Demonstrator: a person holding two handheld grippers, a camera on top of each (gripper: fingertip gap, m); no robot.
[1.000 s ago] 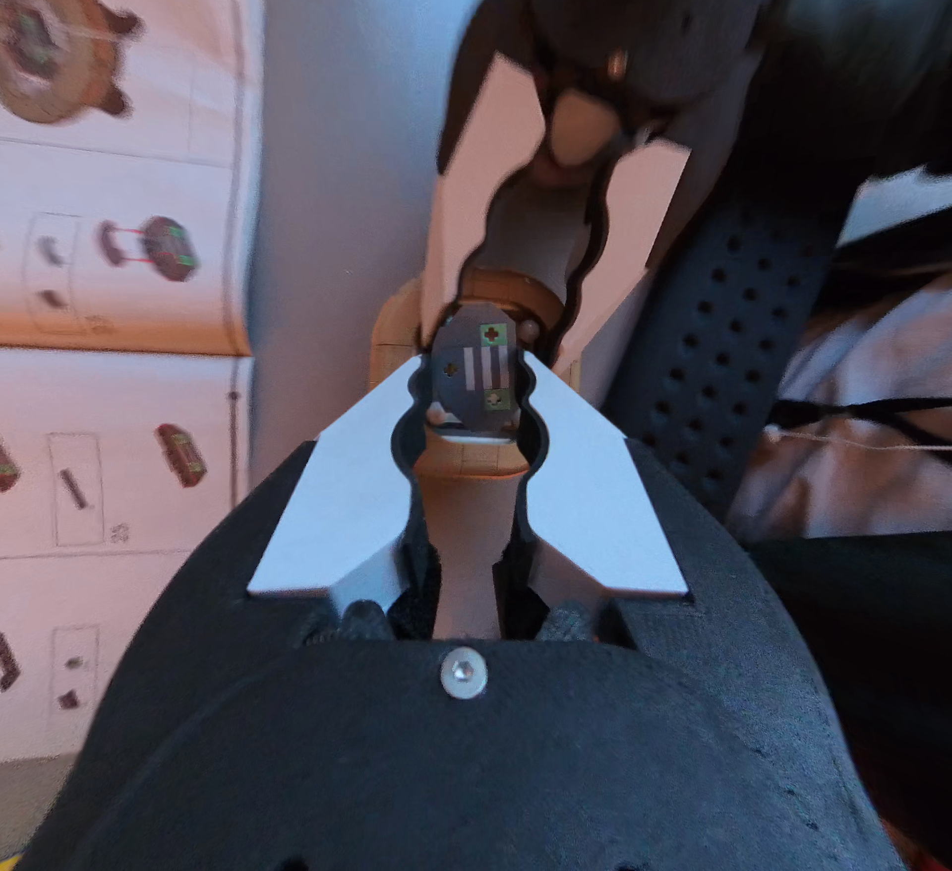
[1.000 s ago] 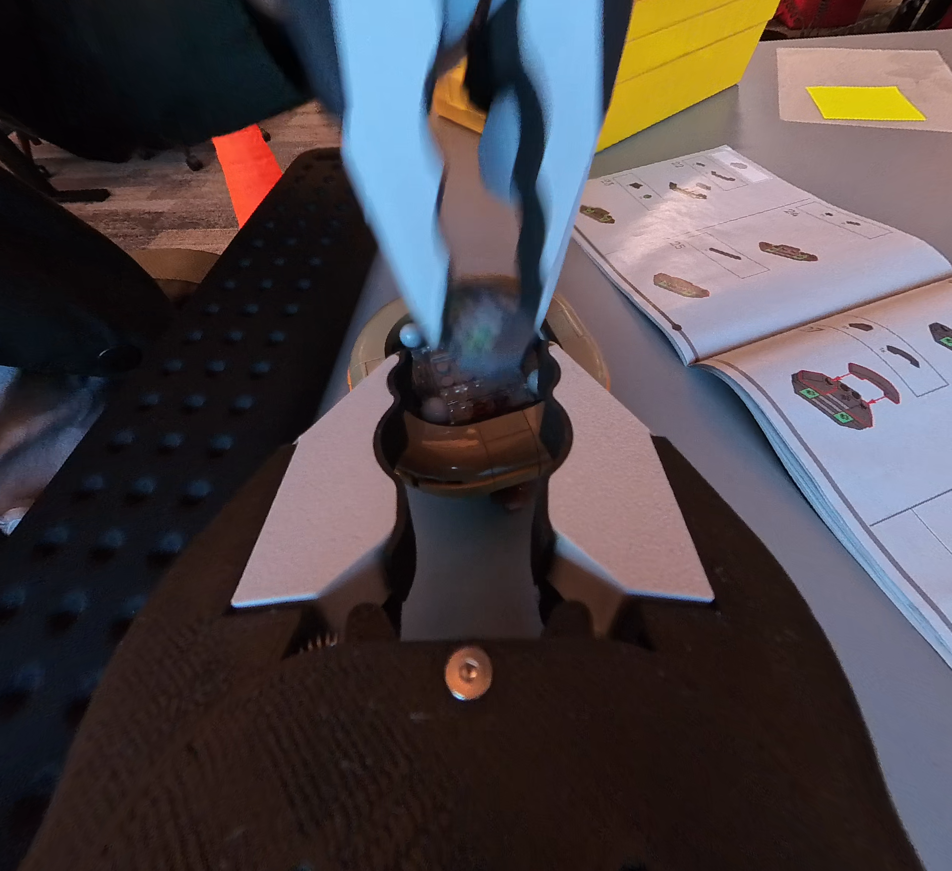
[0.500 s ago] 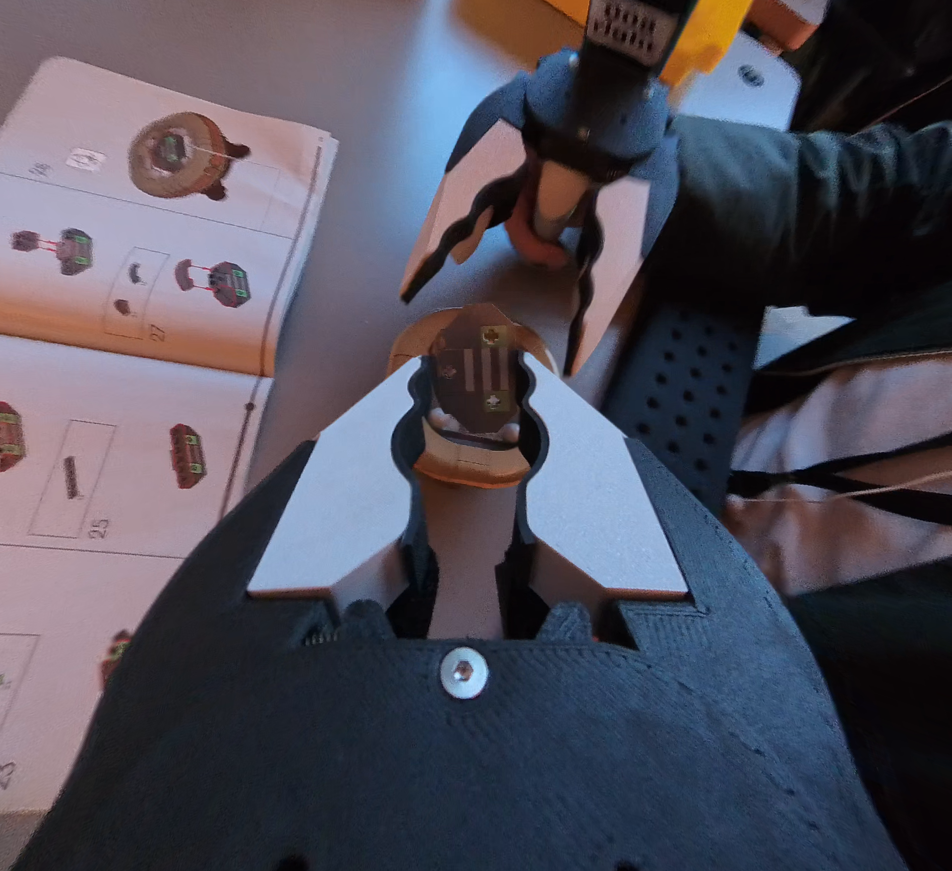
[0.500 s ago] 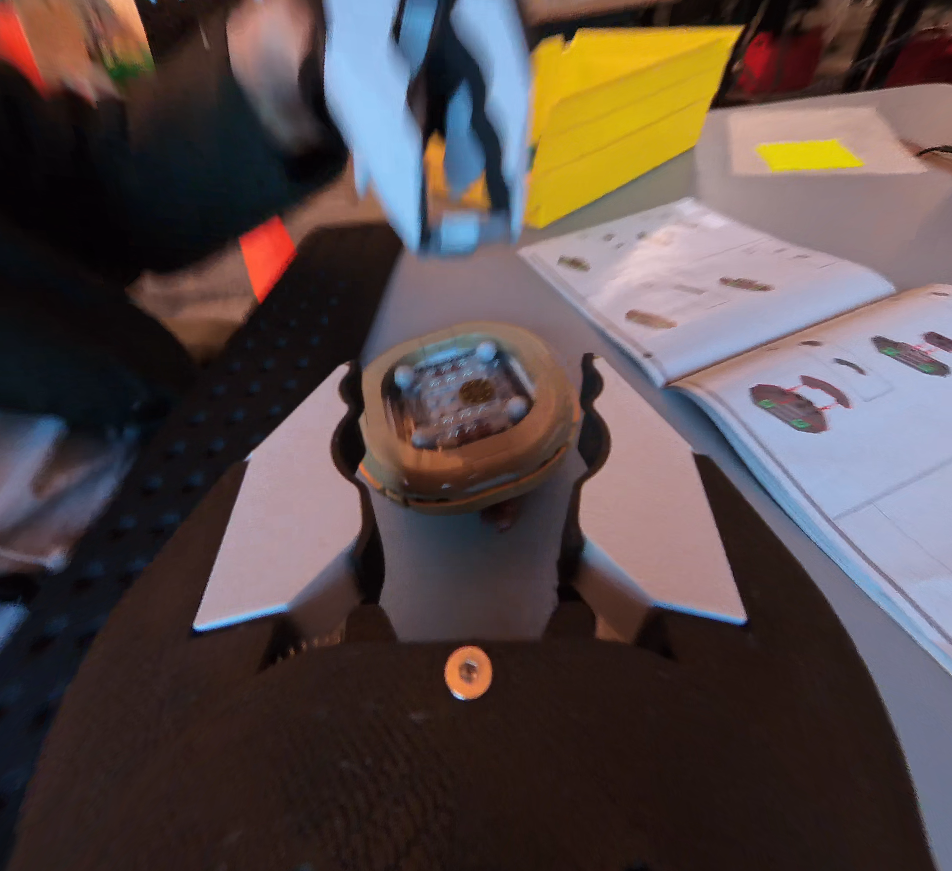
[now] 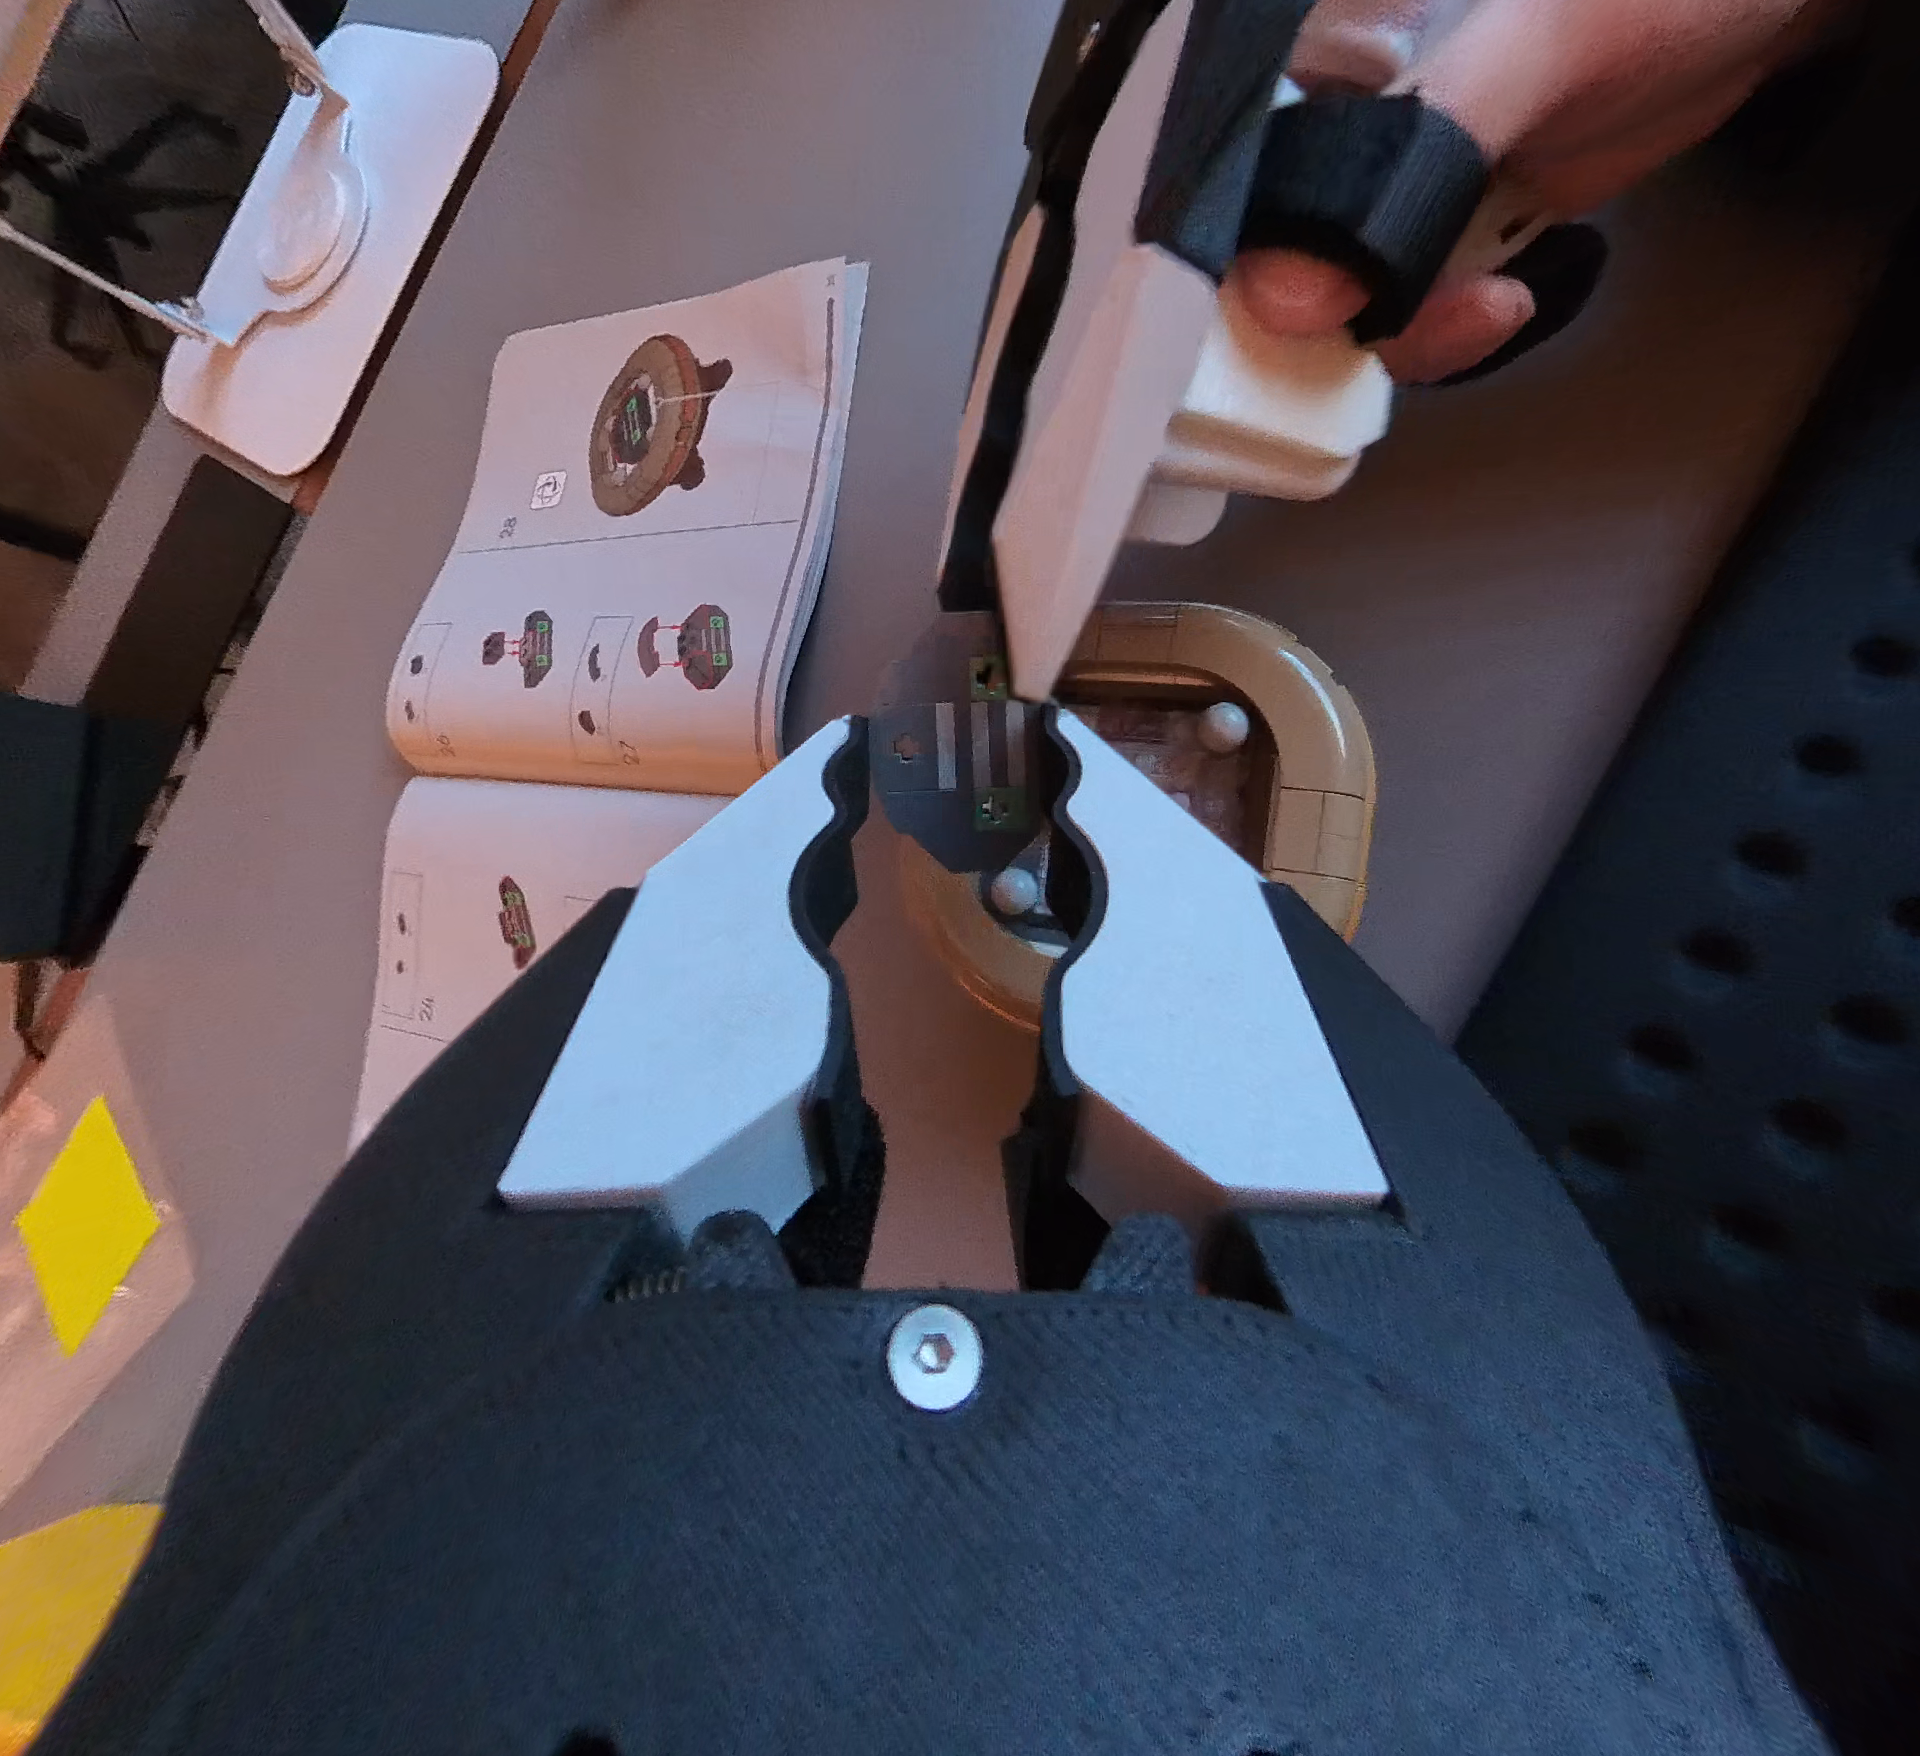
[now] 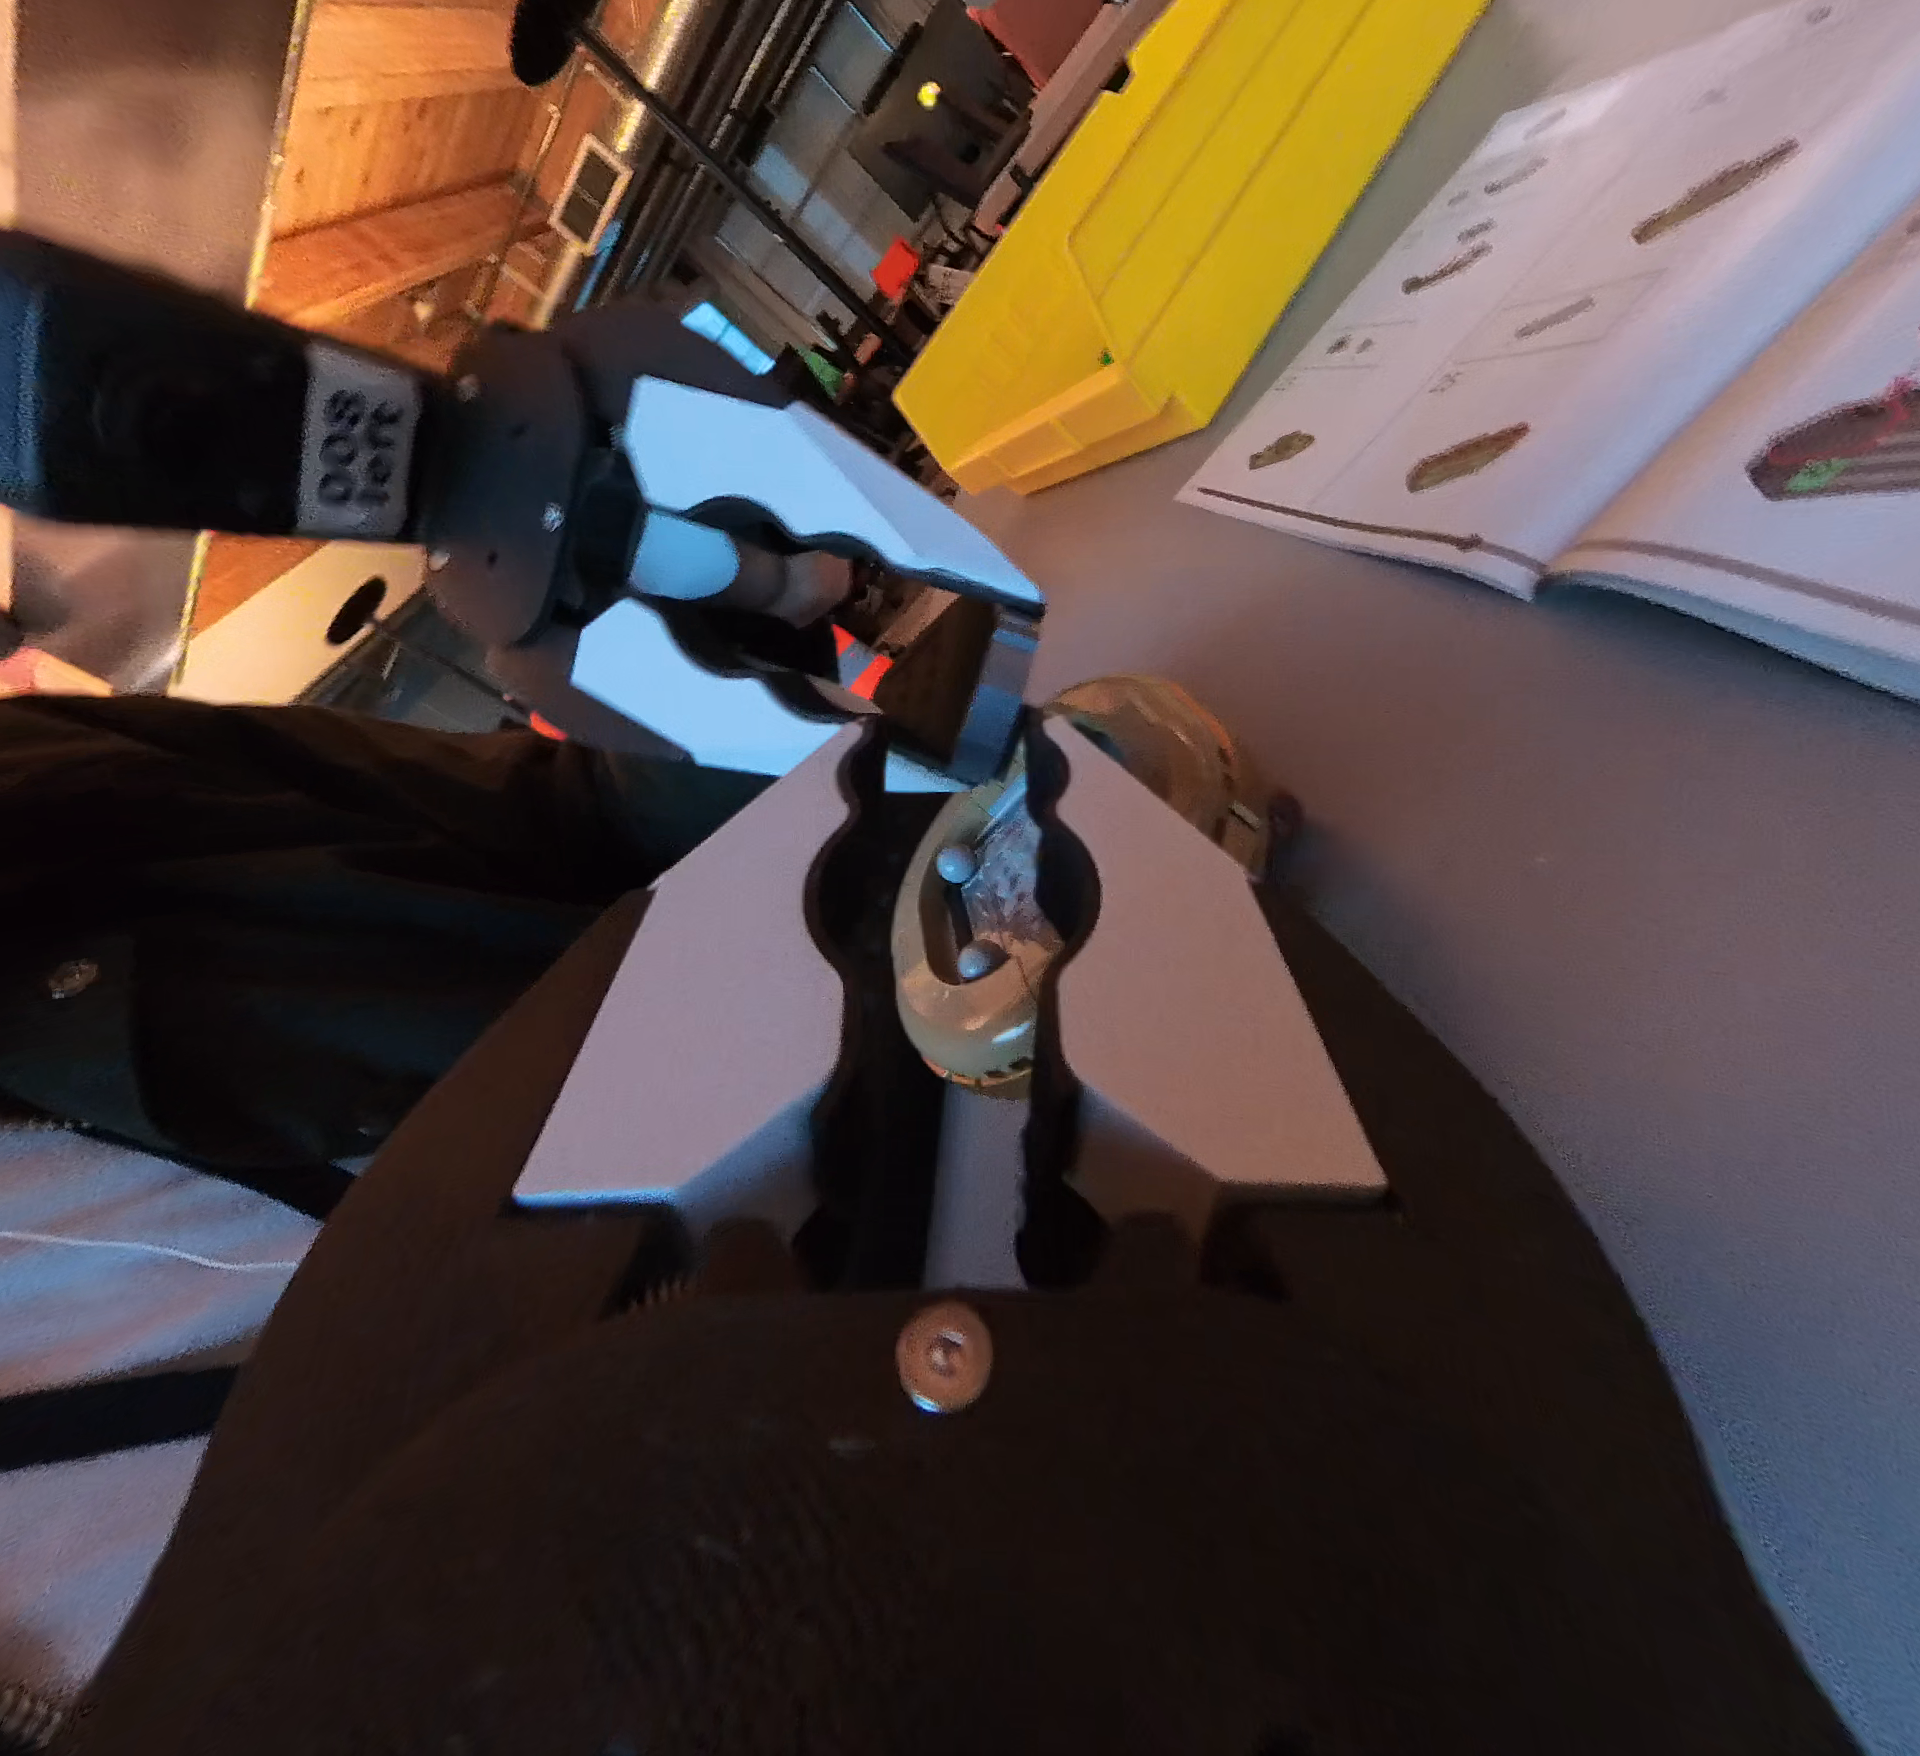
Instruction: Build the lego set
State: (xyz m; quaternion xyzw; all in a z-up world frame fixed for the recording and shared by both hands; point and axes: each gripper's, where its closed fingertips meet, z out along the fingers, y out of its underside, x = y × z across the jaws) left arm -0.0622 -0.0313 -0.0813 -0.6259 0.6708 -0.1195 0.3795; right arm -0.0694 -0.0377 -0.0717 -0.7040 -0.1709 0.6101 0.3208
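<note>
Where both fingers pinch it, dark grey plate (image 5: 951, 750) (green studs), tan ring (image 5: 1320, 750) below

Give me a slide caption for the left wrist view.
Left gripper holds a dark plate over the tan ring; right gripper touches the plate.

The left wrist view looks steeply down along its own claw (image 5: 951, 771) at the grey counter (image 5: 727, 148), very close to the round tan brick-built ring model (image 5: 1309, 771), with the open white instruction booklet (image 5: 644, 563) beyond. The right wrist view sits low, rolled sideways, facing across the counter (image 6: 1558, 823) towards the yellow plastic bin (image 6: 1226, 210) at its far edge. Both views share the ring model (image 6: 1153, 740), the booklet (image 6: 1621, 335) and each other's claw.
</note>
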